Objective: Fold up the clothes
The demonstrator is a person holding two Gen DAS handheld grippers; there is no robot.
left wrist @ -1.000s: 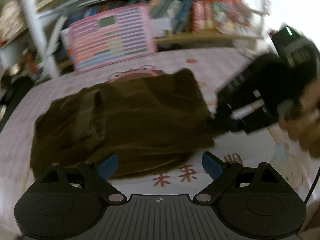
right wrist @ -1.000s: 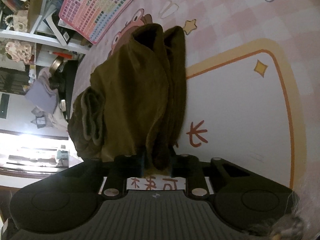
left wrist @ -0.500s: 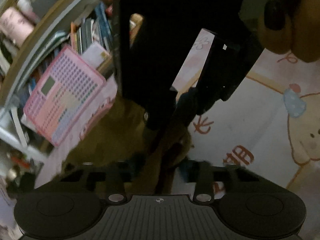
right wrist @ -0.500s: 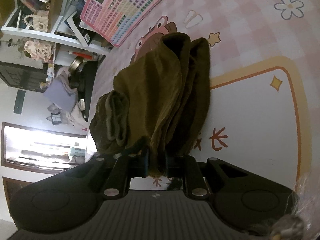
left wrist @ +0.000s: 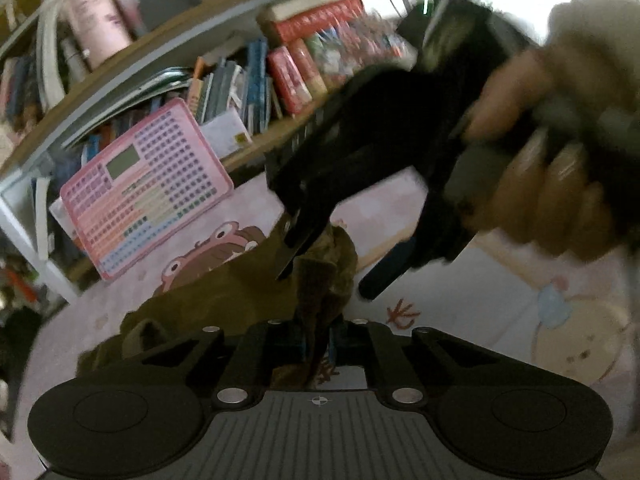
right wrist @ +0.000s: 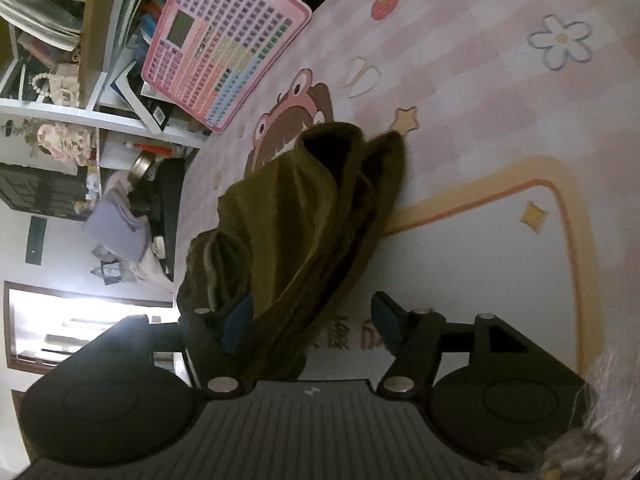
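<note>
An olive-brown garment lies bunched on a pink cartoon mat, one edge lifted. My left gripper is closing, its pads pinching that raised fold. My right gripper is opening. Its blue pads stand apart and the cloth hangs loose between them, leaning on the left pad. In the left wrist view the right gripper hovers just over the same fold, held by a person's hand.
A pink toy tablet leans against a bookshelf at the mat's far edge. Clutter and a lilac cloth lie beyond the mat's left side. Bare mat stretches to the right of the garment.
My left gripper went from wide open to pinched on the garment's raised fold beside the right gripper. My right gripper, shut on that fold before, has spread its fingers.
</note>
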